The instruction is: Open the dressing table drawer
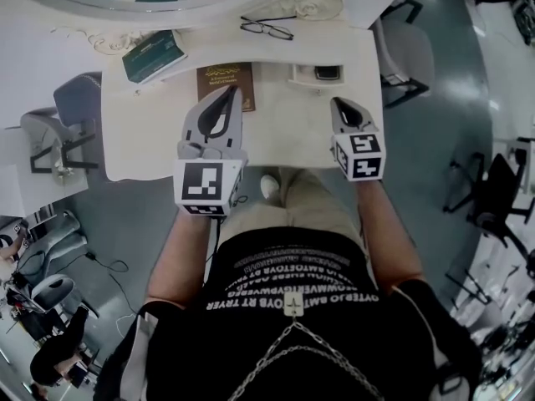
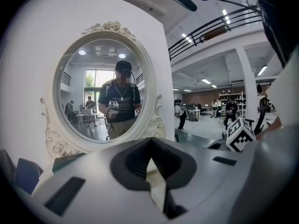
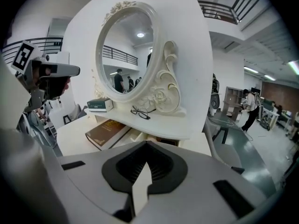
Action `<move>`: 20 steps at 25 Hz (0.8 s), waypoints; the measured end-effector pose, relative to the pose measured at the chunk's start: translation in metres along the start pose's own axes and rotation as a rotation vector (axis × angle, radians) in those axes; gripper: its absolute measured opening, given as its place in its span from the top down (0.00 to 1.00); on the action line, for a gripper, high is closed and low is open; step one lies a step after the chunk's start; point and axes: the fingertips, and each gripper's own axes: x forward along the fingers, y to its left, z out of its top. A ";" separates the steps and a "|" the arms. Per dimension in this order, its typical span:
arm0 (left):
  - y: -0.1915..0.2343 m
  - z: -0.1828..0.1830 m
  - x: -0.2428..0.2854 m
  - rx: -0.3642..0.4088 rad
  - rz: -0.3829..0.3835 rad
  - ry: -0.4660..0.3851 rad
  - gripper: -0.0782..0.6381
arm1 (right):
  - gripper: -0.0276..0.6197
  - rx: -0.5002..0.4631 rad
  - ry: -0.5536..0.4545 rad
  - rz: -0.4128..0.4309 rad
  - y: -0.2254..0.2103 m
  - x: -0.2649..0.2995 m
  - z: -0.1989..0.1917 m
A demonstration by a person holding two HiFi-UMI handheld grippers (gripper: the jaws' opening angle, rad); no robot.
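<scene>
The white dressing table (image 1: 292, 144) lies below me, its oval mirror (image 2: 100, 94) straight ahead of the left gripper. A small drawer (image 1: 324, 74) under the raised shelf stands pulled out, with a dark thing inside; in the right gripper view the drawer (image 3: 138, 136) shows under the shelf edge. My left gripper (image 1: 233, 95) hovers over the tabletop near a brown book (image 1: 226, 80), jaws together and empty. My right gripper (image 1: 338, 104) hangs just in front of the drawer, apart from it, shut on nothing. Both grippers (image 2: 150, 161) (image 3: 146, 166) show their tips closed.
On the shelf lie a pair of glasses (image 1: 267, 28) and a green book (image 1: 153, 54). A grey chair (image 1: 403, 50) stands right of the table and another (image 1: 60, 122) to its left. My legs are against the table's front edge.
</scene>
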 end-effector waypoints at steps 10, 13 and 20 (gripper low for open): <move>0.007 0.029 -0.031 0.008 0.017 -0.062 0.89 | 0.95 -0.039 -0.128 0.021 0.029 -0.061 0.051; 0.007 0.033 -0.039 0.013 0.012 -0.077 0.89 | 0.95 -0.052 -0.144 0.018 0.034 -0.073 0.062; 0.010 0.027 -0.049 -0.018 0.012 -0.089 0.89 | 0.95 -0.062 -0.152 -0.012 0.042 -0.087 0.072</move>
